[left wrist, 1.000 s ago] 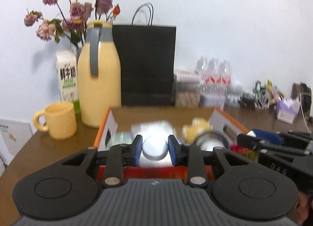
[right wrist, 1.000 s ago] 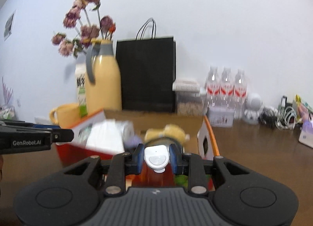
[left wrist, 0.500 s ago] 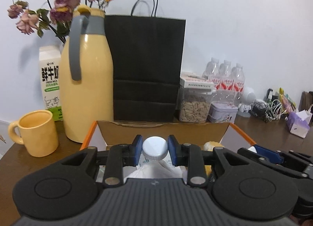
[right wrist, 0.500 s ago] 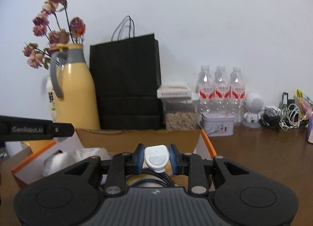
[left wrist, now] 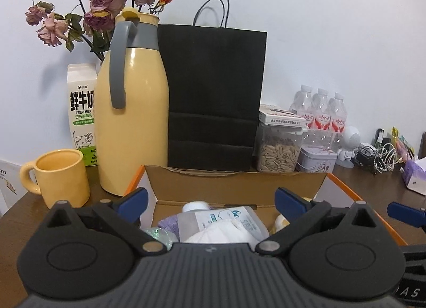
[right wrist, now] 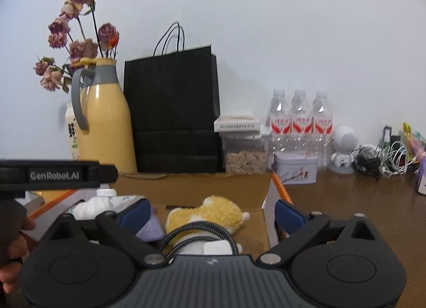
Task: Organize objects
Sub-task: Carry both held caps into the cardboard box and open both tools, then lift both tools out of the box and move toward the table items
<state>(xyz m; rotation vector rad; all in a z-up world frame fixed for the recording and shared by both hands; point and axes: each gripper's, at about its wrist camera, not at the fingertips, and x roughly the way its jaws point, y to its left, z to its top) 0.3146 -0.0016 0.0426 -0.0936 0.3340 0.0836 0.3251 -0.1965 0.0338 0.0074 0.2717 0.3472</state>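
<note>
Both claws — left claw (left wrist: 210, 200), right claw (right wrist: 210, 210) — newly spread, seemingly empty, over box (left wrist: 234, 185).

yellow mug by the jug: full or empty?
Looks empty. The left wrist view looks into the mug and shows only bare yellow inner wall, no liquid; its bottom is hidden. It stands upright beside the jug.
</note>
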